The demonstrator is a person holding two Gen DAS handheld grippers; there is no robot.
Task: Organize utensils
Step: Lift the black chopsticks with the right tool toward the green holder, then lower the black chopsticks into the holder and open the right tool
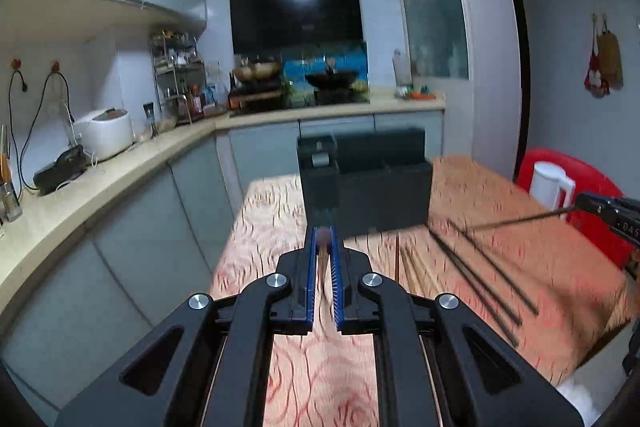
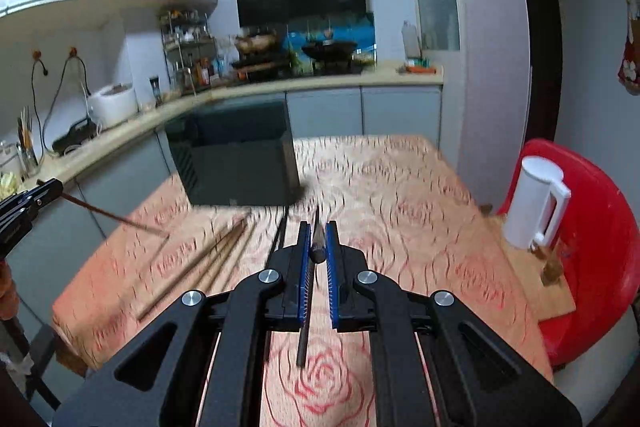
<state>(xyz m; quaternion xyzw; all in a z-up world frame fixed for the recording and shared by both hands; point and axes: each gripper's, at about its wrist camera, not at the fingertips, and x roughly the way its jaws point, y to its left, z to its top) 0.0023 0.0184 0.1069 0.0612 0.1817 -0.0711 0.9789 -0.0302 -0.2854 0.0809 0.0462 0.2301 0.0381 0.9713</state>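
left claw nearly closed, pinching a brown chopstick end-on | right claw nearly closed on a dark chopstick near its middle | loose chopsticks on table at 10 o'clock of right claw | black organizer box at 11 | likely light, stiff, slick, rolls; grip mid-length

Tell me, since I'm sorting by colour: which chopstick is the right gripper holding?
The right gripper holds a black chopstick; the left gripper holds a brown one.

Black organizer box blocks the table's far-left; right side open.
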